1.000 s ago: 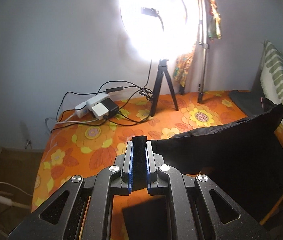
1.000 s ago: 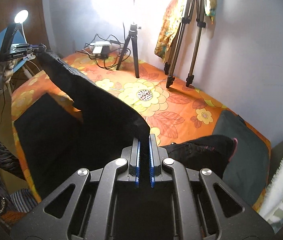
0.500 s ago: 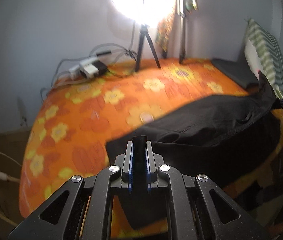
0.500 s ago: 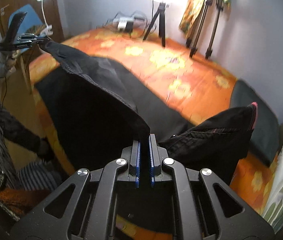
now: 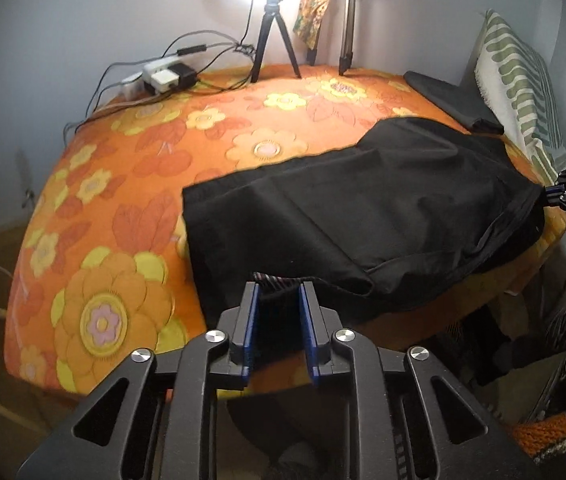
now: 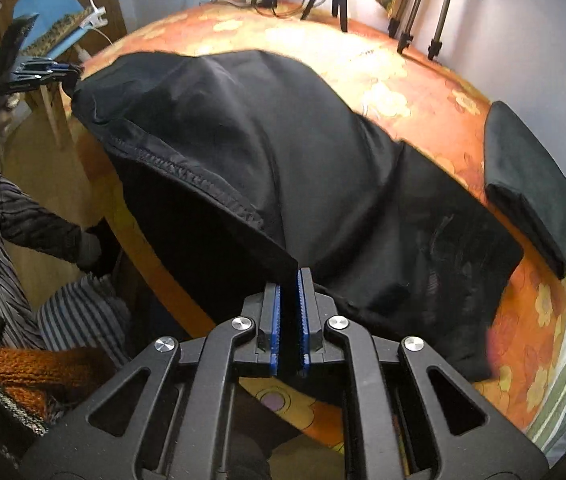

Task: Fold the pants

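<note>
Black pants (image 5: 363,208) lie spread across the orange flowered bed (image 5: 143,152), folded over themselves, with one end hanging over the near edge. My left gripper (image 5: 279,286) sits low at that edge. Its jaws are opening, with a bunch of black cloth lying loose between the blue pads. In the right wrist view the pants (image 6: 263,152) cover the bed (image 6: 403,80), and my right gripper (image 6: 289,276) still pinches a corner of the hem at its tips while its jaws start opening. Each gripper shows in the other's view: right gripper (image 5: 551,194), left gripper (image 6: 71,68).
A folded dark cloth (image 5: 451,98) lies at the bed's far right, beside a green-striped pillow (image 5: 523,80). Tripods (image 5: 271,32) and a power strip with cables (image 5: 167,74) stand along the back wall. A blue chair (image 6: 47,12) and a person's striped sleeve (image 6: 3,220) are at the left.
Both grippers came down toward the bed's near edge, and the lifted pants now rest flat on the bed. The left jaws have widened.
</note>
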Motion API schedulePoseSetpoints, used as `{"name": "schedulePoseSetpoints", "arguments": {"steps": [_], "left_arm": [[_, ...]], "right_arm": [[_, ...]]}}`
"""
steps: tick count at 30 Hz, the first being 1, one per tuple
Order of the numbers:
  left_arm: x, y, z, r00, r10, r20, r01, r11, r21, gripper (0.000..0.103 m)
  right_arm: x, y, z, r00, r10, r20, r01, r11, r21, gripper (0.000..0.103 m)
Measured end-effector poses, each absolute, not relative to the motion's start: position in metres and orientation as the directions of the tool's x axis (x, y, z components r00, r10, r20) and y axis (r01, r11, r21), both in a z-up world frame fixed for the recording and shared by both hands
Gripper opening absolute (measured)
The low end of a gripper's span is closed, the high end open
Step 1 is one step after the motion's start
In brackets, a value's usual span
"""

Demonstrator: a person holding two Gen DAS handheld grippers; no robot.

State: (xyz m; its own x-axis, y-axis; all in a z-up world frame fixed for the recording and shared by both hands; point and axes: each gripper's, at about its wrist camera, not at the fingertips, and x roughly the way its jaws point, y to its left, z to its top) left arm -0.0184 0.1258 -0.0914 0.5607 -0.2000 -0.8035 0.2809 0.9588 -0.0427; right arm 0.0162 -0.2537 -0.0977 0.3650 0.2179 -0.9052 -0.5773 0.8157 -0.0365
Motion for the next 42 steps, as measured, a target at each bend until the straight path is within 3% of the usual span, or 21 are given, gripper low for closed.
{"name": "schedulePoseSetpoints", "arguments": {"steps": [2,9,12,14,16,18,25,32,38,39,41,42], "left_arm": [[-0.023,0.132,-0.091,0.563,-0.198,-0.802,0.268,0.962,-0.049,0.02],[-0.022,0.147,-0.076,0.599,-0.197,-0.776,0.217,0.973,-0.079,0.02],[-0.008,0.152,-0.072,0.61,-0.196,-0.768,0.179,0.978,-0.108,0.02],[0.003,0.155,-0.072,0.607,-0.203,-0.768,0.155,0.979,-0.136,0.023],[0.016,0.157,-0.075,0.608,-0.195,-0.769,0.123,0.981,-0.152,0.035],[0.027,0.159,-0.082,0.606,-0.196,-0.771,0.09,0.98,-0.179,0.035],[0.038,0.17,-0.108,0.603,-0.215,-0.769,0.008,0.965,-0.263,0.035],[0.047,0.194,-0.127,0.581,-0.225,-0.782,-0.061,0.946,-0.318,0.039],[0.056,0.193,-0.135,0.558,-0.266,-0.786,-0.034,0.939,-0.342,0.039],[0.058,0.191,-0.134,0.56,-0.267,-0.784,-0.027,0.94,-0.34,0.039],[0.06,0.188,-0.133,0.563,-0.286,-0.775,-0.012,0.935,-0.354,0.039],[0.061,0.186,-0.132,0.563,-0.298,-0.771,-0.001,0.933,-0.361,0.039]], "right_arm": [[0.013,-0.252,-0.096,0.352,0.222,-0.909,-0.578,0.816,-0.024,0.023],[0.012,-0.253,-0.055,0.39,0.348,-0.853,-0.584,0.809,0.062,0.027],[0.021,-0.248,-0.028,0.411,0.423,-0.807,-0.595,0.796,0.114,0.036],[0.031,-0.236,-0.013,0.445,0.43,-0.785,-0.607,0.789,0.089,0.047],[0.048,-0.223,-0.003,0.462,0.45,-0.764,-0.617,0.782,0.088,0.049],[0.066,-0.209,0.001,0.464,0.464,-0.755,-0.624,0.776,0.093,0.053],[0.155,-0.138,-0.022,0.407,0.474,-0.781,-0.657,0.746,0.109,0.056],[0.214,-0.083,-0.086,0.283,0.448,-0.848,-0.698,0.703,0.138,0.061],[0.223,-0.065,-0.117,0.229,0.436,-0.871,-0.738,0.661,0.137,0.058],[0.223,-0.065,-0.118,0.224,0.442,-0.869,-0.747,0.65,0.138,0.054],[0.22,-0.064,-0.117,0.228,0.446,-0.865,-0.753,0.644,0.133,0.024],[0.219,-0.065,-0.116,0.22,0.457,-0.862,-0.757,0.637,0.145,0.019]]}}
